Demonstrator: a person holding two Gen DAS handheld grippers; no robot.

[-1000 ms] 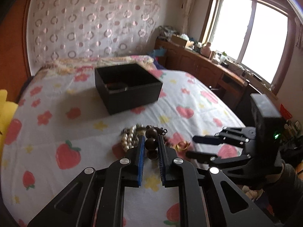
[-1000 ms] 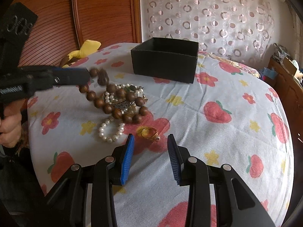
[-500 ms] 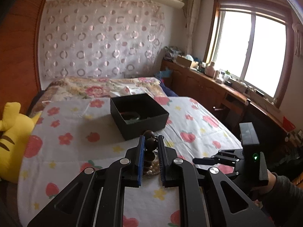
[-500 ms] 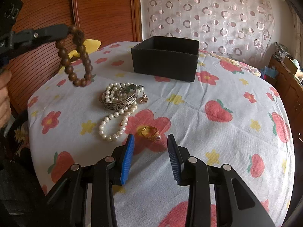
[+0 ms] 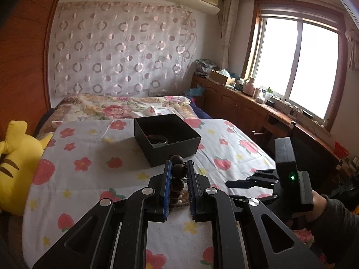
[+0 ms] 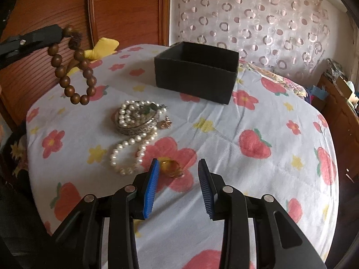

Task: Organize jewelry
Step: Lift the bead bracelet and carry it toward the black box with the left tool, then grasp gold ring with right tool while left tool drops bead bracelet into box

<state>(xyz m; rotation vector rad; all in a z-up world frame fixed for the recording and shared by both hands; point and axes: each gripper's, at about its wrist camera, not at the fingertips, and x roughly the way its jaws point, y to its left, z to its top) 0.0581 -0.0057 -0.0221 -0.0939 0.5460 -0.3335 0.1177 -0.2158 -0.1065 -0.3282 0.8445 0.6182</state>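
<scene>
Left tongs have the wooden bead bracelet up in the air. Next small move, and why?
Probably carry it over the black box: the left tongs grip the wooden bead bracelet, hanging clear of the bedspread, and the box is open.

Bed [image 6: 280,121] under a white sheet printed with flowers and strawberries

The black box [image 6: 197,71] stands open on the sheet. Nearer the camera than the box lies a heap: a pearl necklace [image 6: 132,148] looped over a silver bangle [image 6: 139,125], a small gold charm [image 6: 166,124] touching it. A gold ring [image 6: 171,168] lies just beyond the pearls, farther from the box. Left of the box, a yellow plush toy [image 5: 15,163] rests at the bed's edge.
</scene>
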